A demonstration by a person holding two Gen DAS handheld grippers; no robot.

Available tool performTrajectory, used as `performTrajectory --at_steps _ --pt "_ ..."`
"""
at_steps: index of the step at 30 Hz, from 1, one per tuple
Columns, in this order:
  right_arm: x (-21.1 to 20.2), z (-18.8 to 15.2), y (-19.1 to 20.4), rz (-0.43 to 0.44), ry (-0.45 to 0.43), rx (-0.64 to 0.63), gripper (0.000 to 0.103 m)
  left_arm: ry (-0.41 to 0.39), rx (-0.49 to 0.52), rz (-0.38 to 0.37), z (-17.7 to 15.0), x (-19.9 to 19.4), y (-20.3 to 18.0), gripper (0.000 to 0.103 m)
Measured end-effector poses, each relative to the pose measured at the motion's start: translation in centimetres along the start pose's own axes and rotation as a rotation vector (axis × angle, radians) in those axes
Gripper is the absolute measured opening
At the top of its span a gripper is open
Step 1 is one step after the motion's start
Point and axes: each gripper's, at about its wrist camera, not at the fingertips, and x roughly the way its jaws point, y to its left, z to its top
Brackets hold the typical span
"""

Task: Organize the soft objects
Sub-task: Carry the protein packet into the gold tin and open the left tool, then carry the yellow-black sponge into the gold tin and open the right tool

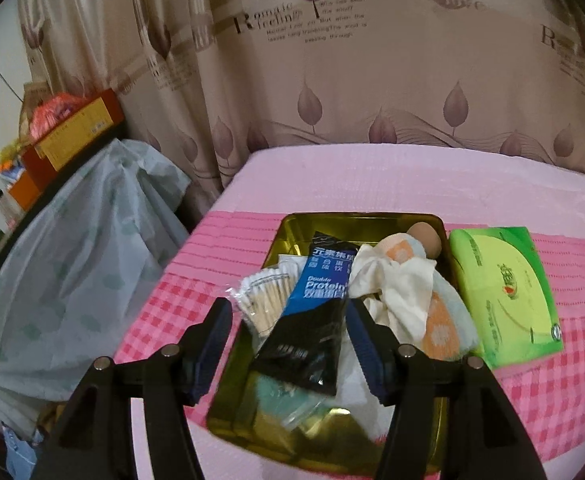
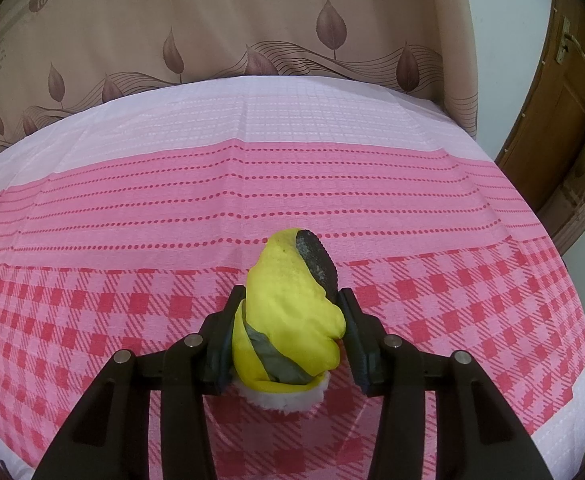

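Right gripper (image 2: 290, 320) is clamped on a yellow sponge (image 2: 292, 312), held over the checked tablecloth (image 2: 92, 300) on the desk; it looks light and squishy, so a mid-body pinch should hold (the dark scrub face is probably grippier). Left gripper (image 1: 288, 344) hangs open over the gold tin (image 1: 292, 224), either side of a black-and-blue pouch (image 1: 312, 320) without pinching it. Cotton swabs (image 1: 264, 296), a rolled cloth (image 1: 404, 288) and a green tissue pack (image 1: 508, 292) sit near; the tin's bottom layer is buried, hard to read.

light: dim, warm indoor | shadows: soft | focus: slightly soft | edges: strong fisheye bending, dark corners
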Motion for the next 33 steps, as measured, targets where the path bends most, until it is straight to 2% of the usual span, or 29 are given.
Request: performTrajectory --at_steps 7,11,16,20,26,33 --pt "0.0 0.0 -0.1 0.003 0.001 0.002 0.043 0.0 -0.048 -0.007 -1.8 -2.3 1.4 0.062" --pt "-0.1 0.0 -0.1 0.005 0.001 0.006 0.041 0.003 -0.086 0.022 -3.4 -3.2 3.1 0.062" --pt "-0.2 0.2 0.6 -0.004 0.001 0.0 0.036 0.015 -0.119 0.055 -5.0 -3.3 4.9 0.062" --pt "-0.8 0.6 1.3 0.001 -0.008 0.0 0.035 0.039 -0.17 0.045 -5.4 -2.9 6.2 0.062" --pt "-3.4 1.7 4.2 0.058 -0.057 -0.042 0.035 0.041 -0.205 0.065 -5.8 -2.8 7.0 0.062" --pt "-7.1 2.8 10.6 0.17 -0.121 -0.156 0.035 0.042 -0.224 0.068 -5.9 -2.7 7.5 0.062"
